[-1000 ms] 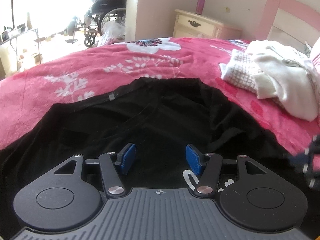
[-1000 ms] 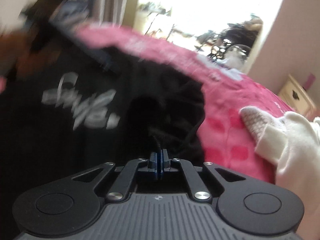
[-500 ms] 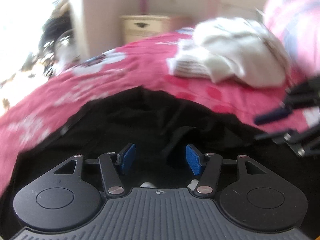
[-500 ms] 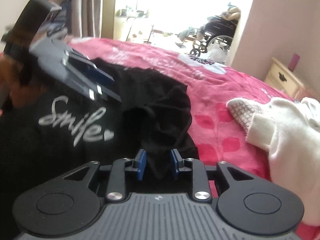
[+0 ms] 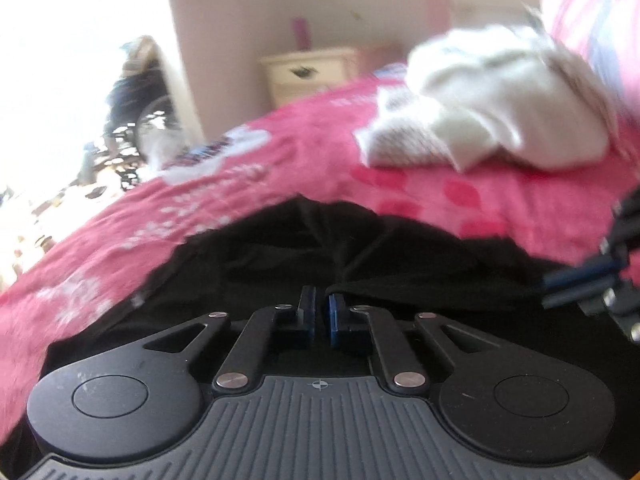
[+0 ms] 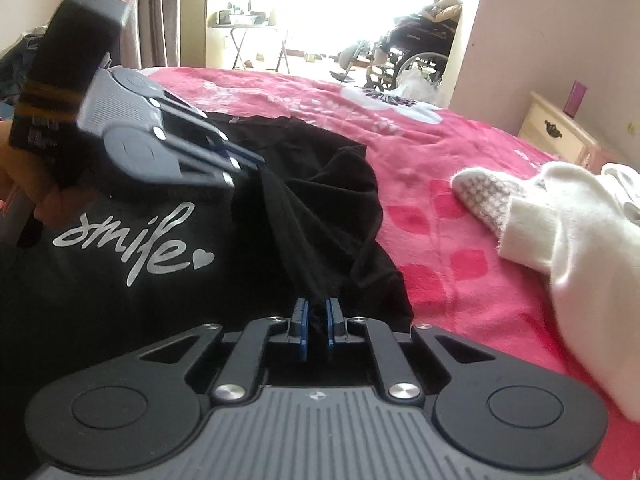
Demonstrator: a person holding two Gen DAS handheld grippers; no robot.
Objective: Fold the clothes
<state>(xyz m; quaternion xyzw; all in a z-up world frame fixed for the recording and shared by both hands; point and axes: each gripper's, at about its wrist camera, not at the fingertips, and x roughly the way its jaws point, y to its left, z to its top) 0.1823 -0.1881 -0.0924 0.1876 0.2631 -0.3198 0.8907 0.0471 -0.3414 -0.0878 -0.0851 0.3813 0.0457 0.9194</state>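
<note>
Pink bedspread (image 6: 460,184) is carrying the black shirt (image 6: 120,280); you are pinching its sleeve at six o'clock, right gripper (image 6: 316,322) closing on cloth, left gripper (image 5: 319,312) clenched on it; next, carry it inward.

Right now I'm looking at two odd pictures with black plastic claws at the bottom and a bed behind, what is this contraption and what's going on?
No robot here: a person holds a two-finger gripper in each hand, and each picture comes from a fisheye camera on one gripper, looking along its fingers. On the pink floral bedspread lies a black T-shirt with silver "smile" lettering, with a pile of white fluffy clothes beside it. The left gripper is shut on a fold of the shirt; it also shows in the right camera's view, held by a hand. The right gripper is closing, with black cloth between its blue pads.
</note>
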